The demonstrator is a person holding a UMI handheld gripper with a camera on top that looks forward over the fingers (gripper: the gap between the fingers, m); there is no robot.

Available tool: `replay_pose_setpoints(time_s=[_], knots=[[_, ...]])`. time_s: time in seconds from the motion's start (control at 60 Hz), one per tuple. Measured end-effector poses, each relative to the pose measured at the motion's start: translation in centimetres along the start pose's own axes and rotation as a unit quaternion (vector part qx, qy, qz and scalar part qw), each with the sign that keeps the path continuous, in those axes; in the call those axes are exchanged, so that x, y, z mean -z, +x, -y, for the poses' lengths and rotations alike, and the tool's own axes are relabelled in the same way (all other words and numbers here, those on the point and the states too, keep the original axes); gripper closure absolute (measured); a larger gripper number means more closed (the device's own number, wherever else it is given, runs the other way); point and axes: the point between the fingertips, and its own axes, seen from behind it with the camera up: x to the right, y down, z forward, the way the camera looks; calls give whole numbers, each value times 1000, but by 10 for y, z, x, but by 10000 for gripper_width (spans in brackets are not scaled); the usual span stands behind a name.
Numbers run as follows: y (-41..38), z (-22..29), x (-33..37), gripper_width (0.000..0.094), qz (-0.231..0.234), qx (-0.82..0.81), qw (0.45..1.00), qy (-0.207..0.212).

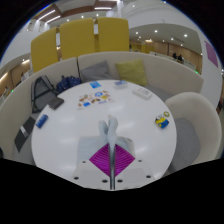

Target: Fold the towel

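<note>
My gripper (111, 147) is low over a round white table (75, 140). Its magenta pads are pressed together with only a thin line between them. A small bunch of white towel (110, 128) stands up out of the fingertips, pinched between them. The rest of the towel is hidden under the fingers or blends with the white tabletop, and I cannot tell its outline.
A small yellow and blue toy (162, 121) lies on the table to the right, and a blue item (42, 121) to the left. Coloured cards (95, 98) and a white object (143, 93) lie farther off. A black chair (45, 93) and a white chair (197, 120) flank the table.
</note>
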Motion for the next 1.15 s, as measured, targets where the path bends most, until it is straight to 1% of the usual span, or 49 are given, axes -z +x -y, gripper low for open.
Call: replay_pose_setpoints(time_s=[0.033,0.067,0.133,0.183,0.2,0.233,0.283,0.35,0.483,0.617,0.733,0.85,0.95,1.083,1.15], knots=[[12,-14,-12,877,-6,6,1000,-10],[23,-25,-22,791,-12,11,1000,-20],[48,-39,-32,430,-33,25,999,-34],[65,-39,-30,159,-53,28,998,-35],[69,-37,-27,122,-57,28,997,-34],[74,-30,-20,75,-56,27,998,-31],[78,-18,3,62,-59,23,998,-22],[74,-5,48,63,-51,13,998,-22],[52,17,165,61,-34,-7,999,-12],[28,9,276,63,-29,-5,1000,-11],[18,-18,352,70,-55,3,998,-19],[7,-37,385,70,-62,-4,998,-23],[1,-41,395,68,-68,2,998,-13],[2,-38,396,69,-59,13,998,-4],[1,-32,393,70,-46,18,999,-1]])
